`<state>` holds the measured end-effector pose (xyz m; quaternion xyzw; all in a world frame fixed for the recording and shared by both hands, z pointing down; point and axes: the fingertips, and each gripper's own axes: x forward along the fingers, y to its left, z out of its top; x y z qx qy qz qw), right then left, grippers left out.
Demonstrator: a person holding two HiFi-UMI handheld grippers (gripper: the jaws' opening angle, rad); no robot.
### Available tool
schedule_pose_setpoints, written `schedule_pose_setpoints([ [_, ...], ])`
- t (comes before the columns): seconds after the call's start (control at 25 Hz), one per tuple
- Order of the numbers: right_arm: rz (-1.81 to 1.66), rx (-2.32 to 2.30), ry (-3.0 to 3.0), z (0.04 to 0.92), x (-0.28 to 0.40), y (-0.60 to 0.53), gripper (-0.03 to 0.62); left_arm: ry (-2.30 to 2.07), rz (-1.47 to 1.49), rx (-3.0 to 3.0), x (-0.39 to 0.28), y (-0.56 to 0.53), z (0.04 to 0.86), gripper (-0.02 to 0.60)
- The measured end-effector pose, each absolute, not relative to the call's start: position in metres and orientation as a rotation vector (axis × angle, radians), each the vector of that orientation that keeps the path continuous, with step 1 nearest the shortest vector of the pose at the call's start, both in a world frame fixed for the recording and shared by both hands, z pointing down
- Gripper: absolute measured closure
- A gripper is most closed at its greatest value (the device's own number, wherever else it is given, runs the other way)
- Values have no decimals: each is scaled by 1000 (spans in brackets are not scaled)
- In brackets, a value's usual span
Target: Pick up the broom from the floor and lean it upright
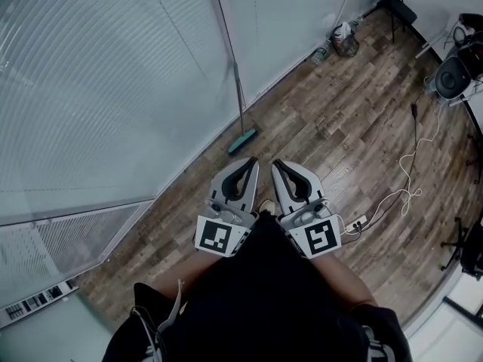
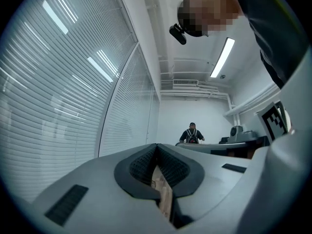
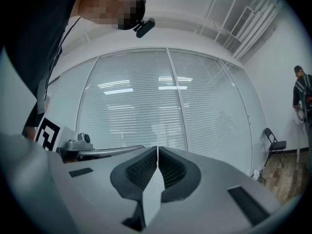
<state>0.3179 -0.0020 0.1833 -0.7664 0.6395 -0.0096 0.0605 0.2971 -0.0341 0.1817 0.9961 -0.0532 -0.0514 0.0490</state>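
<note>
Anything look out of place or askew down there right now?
Nothing amiss with the broom: it leans upright against the glass wall, head on the wooden floor. The only untidy thing is a white cable snaking loose across the boards at right.

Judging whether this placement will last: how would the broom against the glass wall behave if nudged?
The broom probably tips easily: its long handle stands steep on a small head. That head may slide on the smooth wood floor. The thin, straight handle suggests it is light and stiff.
</note>
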Motion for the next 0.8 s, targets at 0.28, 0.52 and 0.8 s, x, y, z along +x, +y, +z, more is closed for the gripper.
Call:
schedule_pose_setpoints([
  [0.28,-25,-2273,1984,183,299,-22,569,-275,-188,3066,272,-55,181,563],
  [0.52,76,-2293,2041,175,285,-41,569,-275,-130,3101,257,-60,181,563],
  [0.8,94,-2226,2132,168,259,-84,569,-380,-114,3066,236,-100,176,563],
])
